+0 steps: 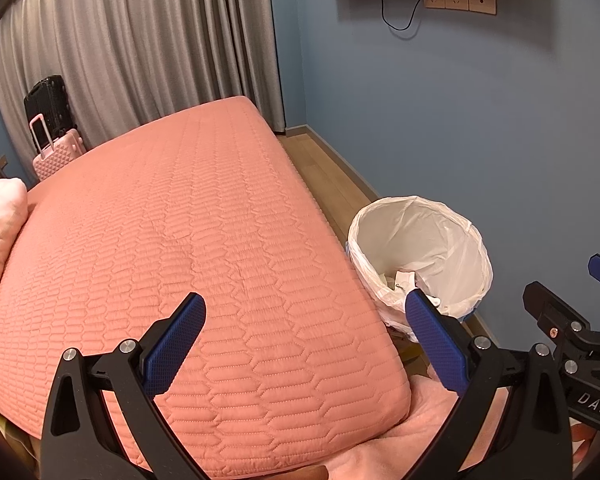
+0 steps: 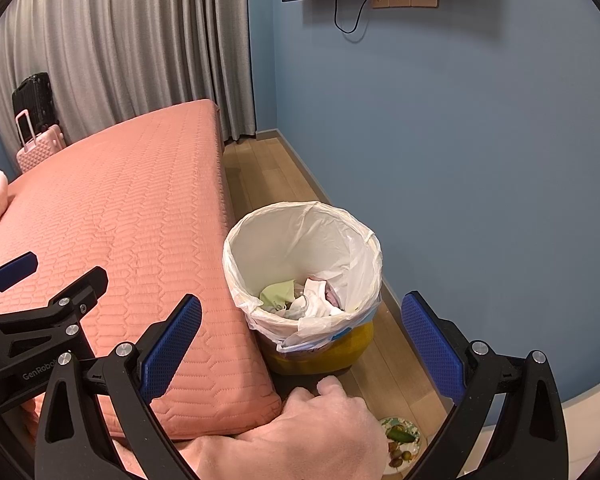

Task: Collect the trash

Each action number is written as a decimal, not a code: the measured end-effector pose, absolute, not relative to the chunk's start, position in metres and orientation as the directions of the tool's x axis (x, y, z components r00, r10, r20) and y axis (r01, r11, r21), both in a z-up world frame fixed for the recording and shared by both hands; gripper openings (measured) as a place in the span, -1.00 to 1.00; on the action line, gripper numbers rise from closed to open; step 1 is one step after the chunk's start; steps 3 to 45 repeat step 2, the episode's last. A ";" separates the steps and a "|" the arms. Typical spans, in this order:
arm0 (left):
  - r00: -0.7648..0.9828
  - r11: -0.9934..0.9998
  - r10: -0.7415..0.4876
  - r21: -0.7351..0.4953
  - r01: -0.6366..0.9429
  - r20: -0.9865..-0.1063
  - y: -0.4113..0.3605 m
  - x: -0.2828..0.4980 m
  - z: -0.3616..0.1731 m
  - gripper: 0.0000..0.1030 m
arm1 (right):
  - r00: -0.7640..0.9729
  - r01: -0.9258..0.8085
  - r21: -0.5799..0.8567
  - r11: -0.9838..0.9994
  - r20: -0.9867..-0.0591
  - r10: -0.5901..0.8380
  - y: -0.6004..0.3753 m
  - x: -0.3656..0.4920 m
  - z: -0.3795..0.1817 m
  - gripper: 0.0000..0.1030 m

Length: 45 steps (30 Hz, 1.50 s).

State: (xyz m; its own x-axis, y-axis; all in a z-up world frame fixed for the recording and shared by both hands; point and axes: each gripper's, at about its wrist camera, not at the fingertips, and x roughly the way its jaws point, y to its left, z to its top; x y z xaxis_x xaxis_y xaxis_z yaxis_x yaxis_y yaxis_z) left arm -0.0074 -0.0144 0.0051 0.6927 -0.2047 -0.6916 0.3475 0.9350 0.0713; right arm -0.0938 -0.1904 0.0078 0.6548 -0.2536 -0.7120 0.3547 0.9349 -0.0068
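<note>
A yellow trash bin (image 2: 324, 354) lined with a white plastic bag (image 2: 300, 240) stands on the wooden floor between the pink bed and the blue wall. Crumpled white and green trash (image 2: 300, 300) lies inside it. The bin also shows in the left wrist view (image 1: 420, 248). My left gripper (image 1: 304, 332) is open and empty above the bed's near corner. My right gripper (image 2: 300, 340) is open and empty just above the bin's near side. The right gripper's body shows at the right edge of the left wrist view (image 1: 572, 332).
The pink quilted bed (image 1: 180, 240) fills the left. A pale pillow (image 1: 0, 232) lies at its left edge. Pink and black suitcases (image 1: 52, 136) stand by the grey curtain. A plate with food scraps (image 2: 402, 442) lies on the floor below a hand (image 2: 320, 428).
</note>
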 end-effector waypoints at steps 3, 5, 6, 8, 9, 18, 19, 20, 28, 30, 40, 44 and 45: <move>0.694 0.935 -0.206 0.070 0.348 -0.690 -0.013 -0.007 0.006 0.86 | 0.656 0.354 -0.007 0.935 -0.711 -0.254 -0.191 -0.092 0.009 0.90; 0.694 0.935 -0.206 0.070 0.348 -0.690 -0.013 -0.007 0.006 0.86 | 0.656 0.354 -0.007 0.935 -0.711 -0.254 -0.191 -0.092 0.009 0.90; 0.694 0.935 -0.206 0.070 0.348 -0.690 -0.013 -0.007 0.006 0.86 | 0.656 0.354 -0.007 0.935 -0.711 -0.254 -0.191 -0.092 0.009 0.90; 0.694 0.935 -0.206 0.070 0.348 -0.690 -0.013 -0.007 0.006 0.86 | 0.656 0.354 -0.007 0.935 -0.711 -0.254 -0.191 -0.092 0.009 0.90; 0.694 0.935 -0.206 0.070 0.348 -0.690 -0.013 -0.007 0.006 0.86 | 0.656 0.354 -0.007 0.935 -0.711 -0.254 -0.191 -0.092 0.009 0.90; 0.694 0.935 -0.206 0.070 0.348 -0.690 -0.013 -0.007 0.006 0.86 | 0.656 0.354 -0.007 0.935 -0.711 -0.254 -0.191 -0.092 0.009 0.90; 0.694 0.935 -0.206 0.070 0.348 -0.690 -0.013 -0.007 0.006 0.86 | 0.656 0.354 -0.007 0.935 -0.711 -0.254 -0.191 -0.092 0.009 0.90; 0.694 0.935 -0.206 0.070 0.348 -0.690 -0.013 -0.007 0.006 0.86 | 0.656 0.354 -0.007 0.935 -0.711 -0.254 -0.191 -0.092 0.009 0.90; 0.694 0.935 -0.206 0.070 0.348 -0.690 -0.013 -0.007 0.006 0.86 | 0.656 0.354 -0.007 0.935 -0.711 -0.254 -0.191 -0.092 0.009 0.90; 0.694 0.935 -0.206 0.070 0.348 -0.690 -0.013 -0.007 0.006 0.86 | 0.656 0.354 -0.007 0.935 -0.711 -0.254 -0.191 -0.092 0.009 0.90; 0.694 0.935 -0.206 0.070 0.348 -0.690 -0.013 -0.007 0.006 0.86 | 0.656 0.354 -0.007 0.935 -0.711 -0.254 -0.191 -0.092 0.009 0.90; 0.694 0.935 -0.206 0.070 0.348 -0.690 -0.013 -0.007 0.006 0.86 | 0.656 0.354 -0.007 0.935 -0.711 -0.254 -0.191 -0.092 0.009 0.90; 0.694 0.935 -0.206 0.070 0.348 -0.690 -0.013 -0.007 0.006 0.86 | 0.656 0.354 -0.007 0.935 -0.711 -0.254 -0.191 -0.092 0.009 0.90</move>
